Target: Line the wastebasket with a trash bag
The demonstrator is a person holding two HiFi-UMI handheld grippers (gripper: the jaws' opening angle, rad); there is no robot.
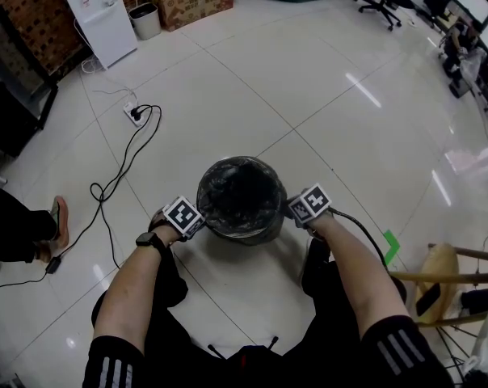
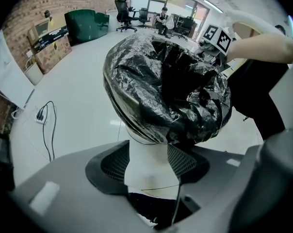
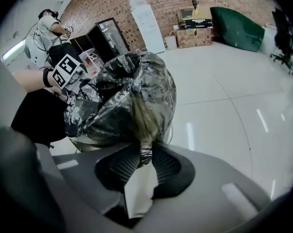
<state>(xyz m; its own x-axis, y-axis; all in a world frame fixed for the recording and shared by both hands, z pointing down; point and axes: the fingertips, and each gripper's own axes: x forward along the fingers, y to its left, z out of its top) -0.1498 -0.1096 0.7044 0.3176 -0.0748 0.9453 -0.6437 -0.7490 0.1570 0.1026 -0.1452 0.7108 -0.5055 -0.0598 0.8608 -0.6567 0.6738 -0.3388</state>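
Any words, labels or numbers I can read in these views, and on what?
No text reads clearly anywhere.
Cardboard box: print too small and blurred to read.
Marker cubes: black-and-white square patterns, no letters.
Trash bag: no print shows.

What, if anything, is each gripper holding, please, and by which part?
The right gripper pinches the trash bag at the wastebasket rim; the left gripper holds nothing.

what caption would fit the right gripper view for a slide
Right gripper pinches a fold of the black trash bag, glossy white floor beyond.
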